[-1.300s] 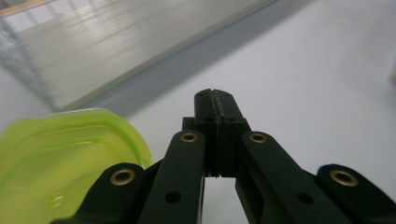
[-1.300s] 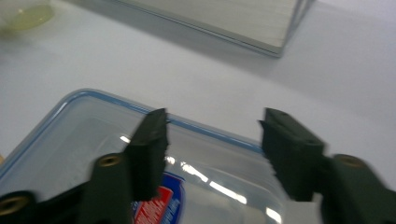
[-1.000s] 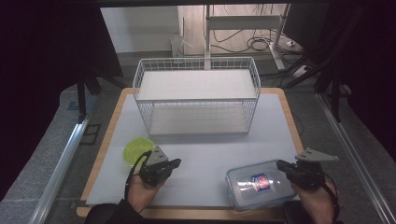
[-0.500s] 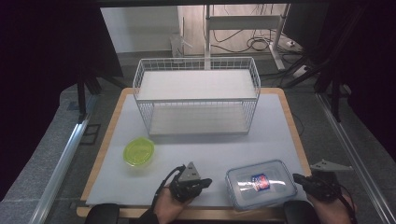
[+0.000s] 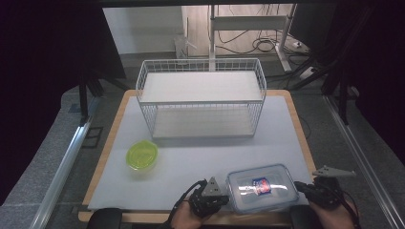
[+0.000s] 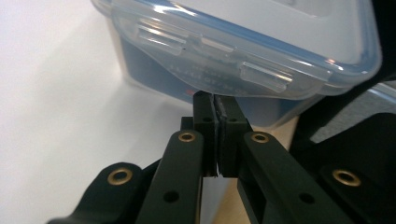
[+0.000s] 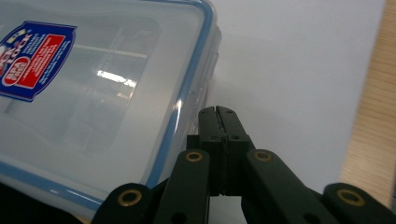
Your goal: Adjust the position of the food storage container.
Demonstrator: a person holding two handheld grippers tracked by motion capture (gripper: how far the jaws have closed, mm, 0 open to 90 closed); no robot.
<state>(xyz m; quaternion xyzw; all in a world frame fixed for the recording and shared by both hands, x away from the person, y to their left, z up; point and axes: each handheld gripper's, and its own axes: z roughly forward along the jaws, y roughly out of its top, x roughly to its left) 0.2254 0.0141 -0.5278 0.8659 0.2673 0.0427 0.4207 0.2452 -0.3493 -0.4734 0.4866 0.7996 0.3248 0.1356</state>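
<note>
While both my tools were closed and empty, my left tool [image 5: 217, 196] and right tool [image 5: 302, 188] sat against opposite ends of the plastic box [image 5: 261, 187] on the table [image 5: 200, 162].

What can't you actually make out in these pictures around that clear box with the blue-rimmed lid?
- Contents of the clear box: high view, glare on the lid; right gripper view, the cloudy lid blurs the inside.
- Label wording: right gripper view, cut off by the left edge.
- Whether the left gripper touches the box wall: left gripper view, the lid's overhang hides the tips.
- Whether the right gripper touches the box: right gripper view, contact point unclear.
</note>
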